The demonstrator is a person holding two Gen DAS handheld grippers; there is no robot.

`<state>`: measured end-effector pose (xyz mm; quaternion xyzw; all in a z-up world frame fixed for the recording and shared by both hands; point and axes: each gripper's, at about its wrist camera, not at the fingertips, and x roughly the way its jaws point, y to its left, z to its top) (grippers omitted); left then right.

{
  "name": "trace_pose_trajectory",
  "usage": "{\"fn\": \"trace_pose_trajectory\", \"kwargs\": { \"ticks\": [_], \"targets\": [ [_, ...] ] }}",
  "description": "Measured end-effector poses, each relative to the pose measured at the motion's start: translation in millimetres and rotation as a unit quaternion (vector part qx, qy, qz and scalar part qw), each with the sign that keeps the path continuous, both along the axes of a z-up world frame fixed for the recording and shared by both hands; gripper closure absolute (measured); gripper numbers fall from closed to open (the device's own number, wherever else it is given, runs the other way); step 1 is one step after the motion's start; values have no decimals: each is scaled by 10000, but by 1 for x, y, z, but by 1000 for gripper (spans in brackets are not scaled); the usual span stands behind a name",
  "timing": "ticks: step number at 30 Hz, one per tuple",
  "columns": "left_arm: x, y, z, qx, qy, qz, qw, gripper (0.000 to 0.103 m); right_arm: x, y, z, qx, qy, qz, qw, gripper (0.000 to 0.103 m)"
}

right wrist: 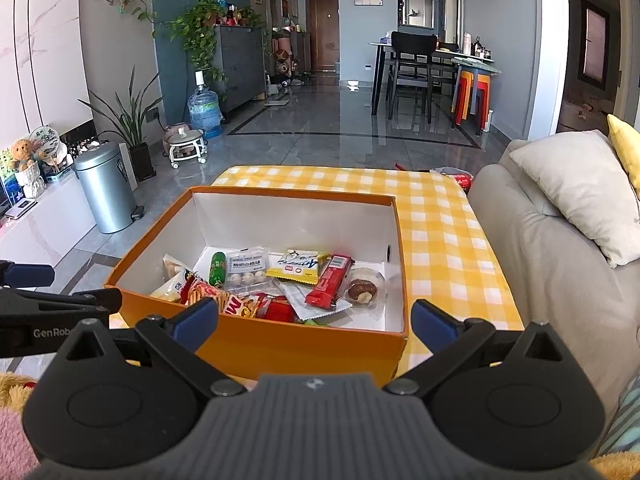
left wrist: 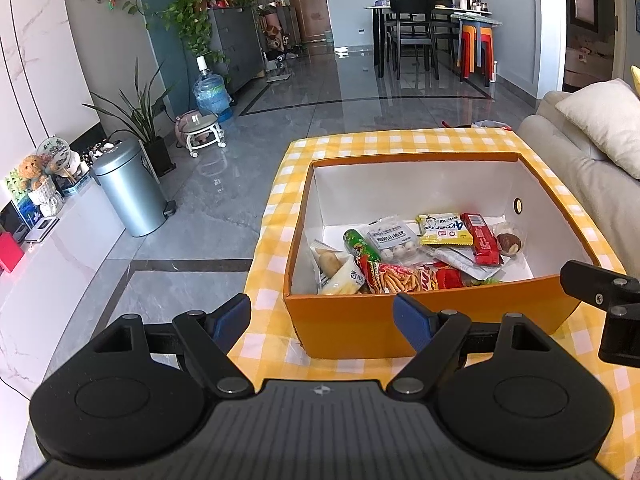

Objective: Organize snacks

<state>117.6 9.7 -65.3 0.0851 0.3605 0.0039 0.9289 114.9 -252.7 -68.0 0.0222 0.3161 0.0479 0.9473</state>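
— So, how do the tongs stand?

— Both spread wide, both empty. The left gripper point(left wrist: 322, 314) hangs just short of the near wall of the orange box point(left wrist: 420, 320), its blue pads point(left wrist: 412, 320) apart with nothing between them. One pad lies over the box's near wall in that view, but I cannot tell whether it touches.

— And the right one?

— The right gripper point(right wrist: 314, 320) is just as wide, jaws straddling the near wall of the box from the other side, gripping nothing. Whether a pad brushes the cardboard, I cannot say.

— Where are the snacks?

— All inside the box, heaped against the near wall. From the right wrist: a red bar point(right wrist: 330, 280) near the middle, a yellow packet point(right wrist: 298, 266) at eleven o'clock of it, touching it, a round chocolate pastry in clear wrap point(right wrist: 362, 290) at three o'clock. A clear bag of white balls point(right wrist: 246, 270) lies left of the yellow packet, a green tube point(right wrist: 218, 268) beside that. A chip bag printed with fries point(right wrist: 224, 300) leans at the near-left part.

— What does the box sit on?

— On a yellow checked cloth point(right wrist: 436, 220). Its left half is covered by the box; the right half is bare. A beige sofa point(right wrist: 540, 260) stands at three o'clock, a steel bin point(right wrist: 106, 192) on the floor at ten.

— Do the two tools meet?

— They sit side by side, near each other; the left one shows at nine o'clock in the right view.
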Motion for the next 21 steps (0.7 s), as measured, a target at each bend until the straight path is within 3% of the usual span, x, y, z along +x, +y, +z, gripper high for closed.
{"fn": "trace_pose_trajectory", "kwargs": {
  "ticks": [21],
  "targets": [
    [-2, 0, 3, 10, -5, 8, 10000, 9, -1, -2, 0, -4, 7, -1, 10000, 4]
  ]
}}
